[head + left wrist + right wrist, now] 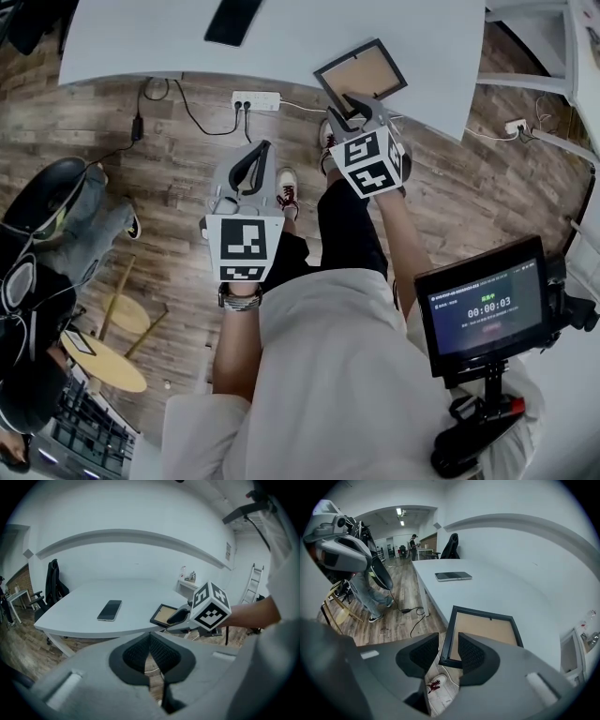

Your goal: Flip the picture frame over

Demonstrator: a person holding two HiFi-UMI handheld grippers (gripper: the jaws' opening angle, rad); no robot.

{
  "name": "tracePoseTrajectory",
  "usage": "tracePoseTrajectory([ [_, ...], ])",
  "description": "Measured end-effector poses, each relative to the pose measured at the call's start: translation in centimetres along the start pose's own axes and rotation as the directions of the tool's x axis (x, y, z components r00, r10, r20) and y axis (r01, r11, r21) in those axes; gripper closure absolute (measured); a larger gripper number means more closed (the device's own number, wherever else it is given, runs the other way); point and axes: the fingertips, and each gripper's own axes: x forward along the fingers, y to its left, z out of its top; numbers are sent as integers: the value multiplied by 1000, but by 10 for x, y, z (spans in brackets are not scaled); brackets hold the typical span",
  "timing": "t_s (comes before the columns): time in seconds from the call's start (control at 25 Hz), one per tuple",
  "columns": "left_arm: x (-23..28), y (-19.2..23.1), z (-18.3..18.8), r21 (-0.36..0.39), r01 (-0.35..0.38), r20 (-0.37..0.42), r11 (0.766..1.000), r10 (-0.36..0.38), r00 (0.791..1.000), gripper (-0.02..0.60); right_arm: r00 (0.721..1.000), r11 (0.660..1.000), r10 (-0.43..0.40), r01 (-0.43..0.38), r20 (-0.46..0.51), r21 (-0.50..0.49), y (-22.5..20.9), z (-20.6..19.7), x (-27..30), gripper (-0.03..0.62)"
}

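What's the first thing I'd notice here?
The black picture frame, brown cardboard back up, lies at the edge of the white table, with the right claw open around its near corner. The left claw hangs shut over the wooden floor, and a black phone lies farther back on the table.

Just ahead of the right tongs [449, 649], the picture frame [486, 629] juts past the surface [506, 592] edge, with open air under its near corner. Beyond it the surface is bare. The phone [453, 576] lies well off, ahead and left.
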Motion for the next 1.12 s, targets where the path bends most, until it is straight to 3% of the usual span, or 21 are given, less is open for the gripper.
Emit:
tracePoseTrajectory([
  [0.68,4,3,0,-6,-6,4,1000,6,1000,577,1000,1000,-14,14,-25,-15,-4,-6,5,545],
  [0.96,12,8,0,5,1,9,1000,-1,1000,577,999,999,29,-29,-19,44,-2,-4,10,546],
  [1.12,17,15,1,6,10,12,1000,-10,1000,577,997,988,78,-80,18,136,0,2,12,546],
])
